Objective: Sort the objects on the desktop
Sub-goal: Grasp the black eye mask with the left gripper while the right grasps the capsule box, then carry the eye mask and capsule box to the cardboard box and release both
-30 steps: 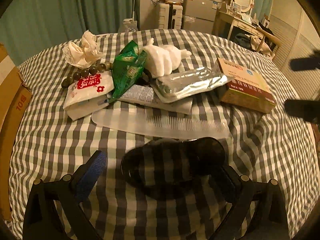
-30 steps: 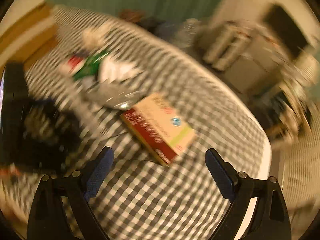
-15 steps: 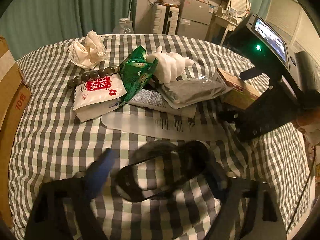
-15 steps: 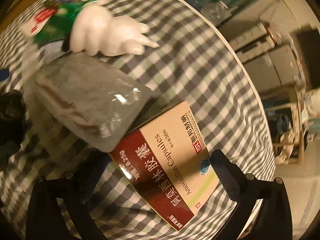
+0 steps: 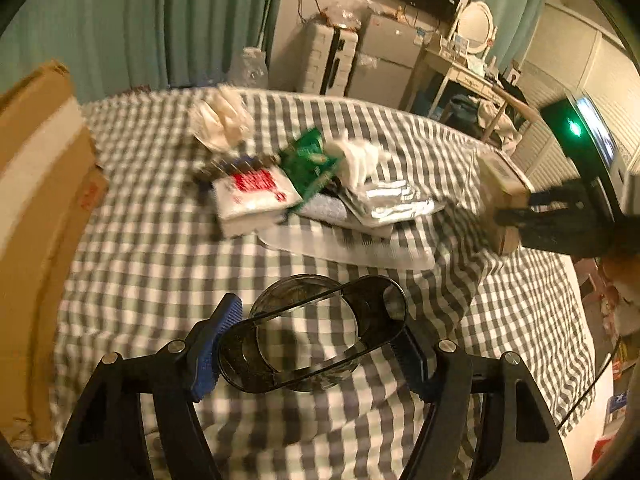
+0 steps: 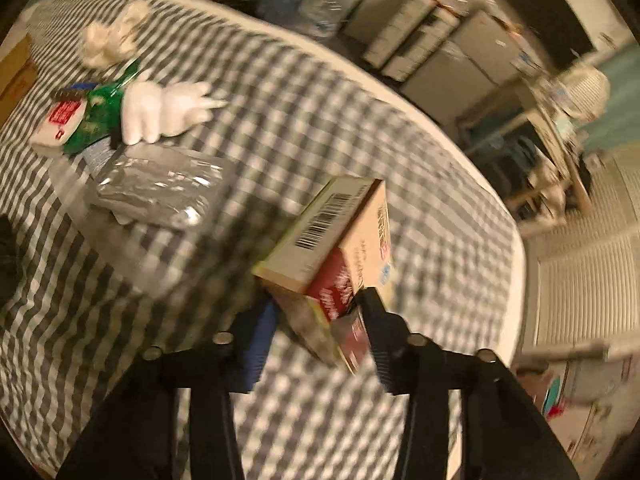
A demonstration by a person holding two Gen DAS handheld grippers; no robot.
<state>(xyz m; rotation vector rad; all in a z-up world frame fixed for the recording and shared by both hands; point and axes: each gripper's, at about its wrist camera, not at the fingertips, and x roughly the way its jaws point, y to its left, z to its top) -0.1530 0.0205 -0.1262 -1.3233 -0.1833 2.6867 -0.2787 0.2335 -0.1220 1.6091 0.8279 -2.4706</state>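
Note:
A dark see-through oval holder (image 5: 384, 300) hangs just above the checked tablecloth (image 5: 140, 272). My left gripper (image 5: 314, 354) is closing on it, with the blue pads (image 5: 218, 344) pressed on its two ends. A red and tan medicine box (image 6: 320, 224) stands tilted, one end up, and my right gripper (image 6: 316, 304) is closing with its fingers pressed on the box's lower end. The left wrist view shows the same medicine box (image 5: 500, 184) at the far right.
A pile lies mid-table: a crumpled tissue (image 5: 220, 120), a red and white packet (image 5: 252, 192), a green packet (image 5: 310, 160), a white hand-shaped figure (image 6: 160, 108), a foil pouch (image 6: 160, 188) and a clear comb (image 5: 352, 248). A cardboard box (image 5: 36, 200) stands left. The table edge (image 6: 516, 248) curves right.
The left gripper has closed on the dark holder and lifted it off the cloth. The right gripper has come down over the medicine box, closed on it and tipped it up.

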